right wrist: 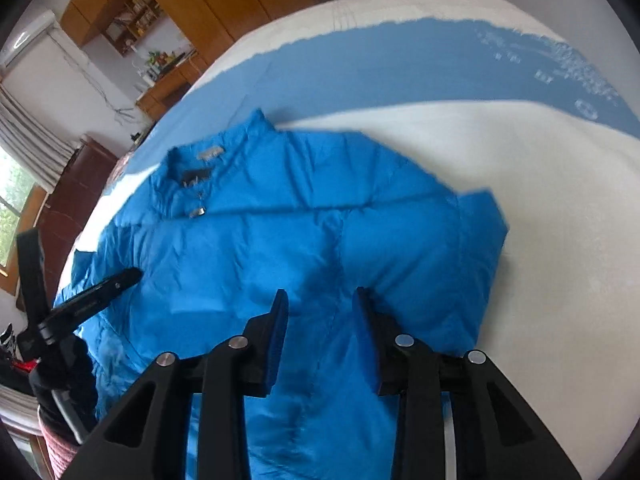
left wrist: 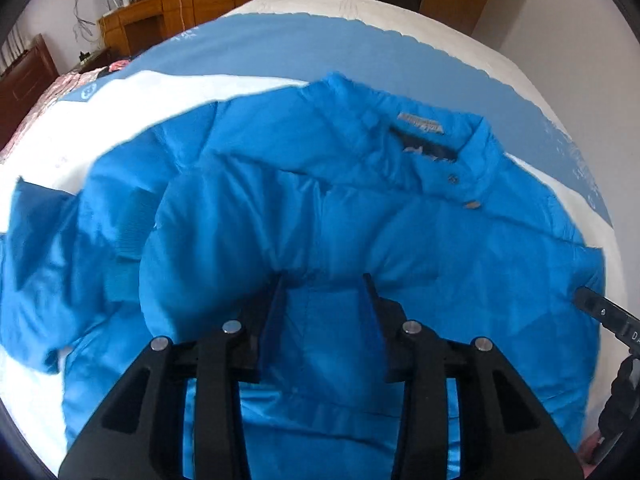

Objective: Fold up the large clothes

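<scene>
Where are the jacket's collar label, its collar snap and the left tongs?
collar label (left wrist: 422, 121), left wrist view, middle of the grey tag.
collar snap (right wrist: 197, 212), right wrist view, metal stud.
left tongs (left wrist: 325, 280), left wrist view, midway between fingertips.

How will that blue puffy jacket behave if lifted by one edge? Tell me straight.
The blue puffy jacket will probably flop and drape: it already lies in soft rumpled folds on the bed. Its quilted, puffed panels suggest it is light for its bulk and may spring back from a fold. The smooth, faintly shiny shell could slip between gripper pads.

Letters "DA" on right hand-held gripper (left wrist: 612, 318), jacket label (left wrist: 422, 123) unreadable
</scene>
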